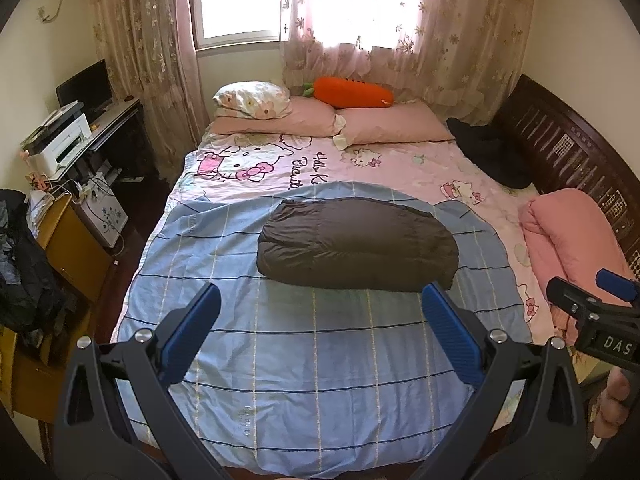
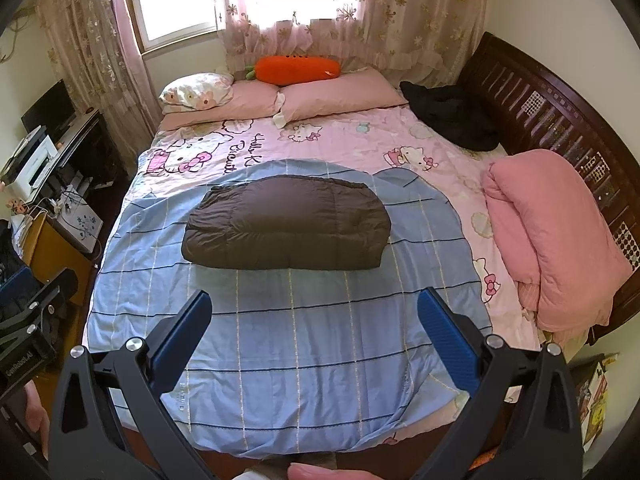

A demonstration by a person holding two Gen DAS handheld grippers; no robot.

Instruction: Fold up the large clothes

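A dark brown padded garment (image 1: 356,244) lies folded into a thick bundle on a blue checked sheet (image 1: 304,360) spread over the bed. It also shows in the right wrist view (image 2: 286,228), on the same sheet (image 2: 288,344). My left gripper (image 1: 320,336) is open and empty, held above the sheet in front of the bundle. My right gripper (image 2: 316,336) is open and empty too, at about the same distance from the bundle. The right gripper's body shows at the right edge of the left wrist view (image 1: 592,312).
A pink Hello Kitty bedsheet (image 1: 400,160) covers the bed. Pillows (image 1: 392,124) and an orange carrot cushion (image 1: 352,90) lie at the far end. A black garment (image 2: 452,118) and a rolled pink quilt (image 2: 552,232) lie by the dark wooden bed frame (image 2: 560,120). A desk with a printer (image 1: 60,140) stands left.
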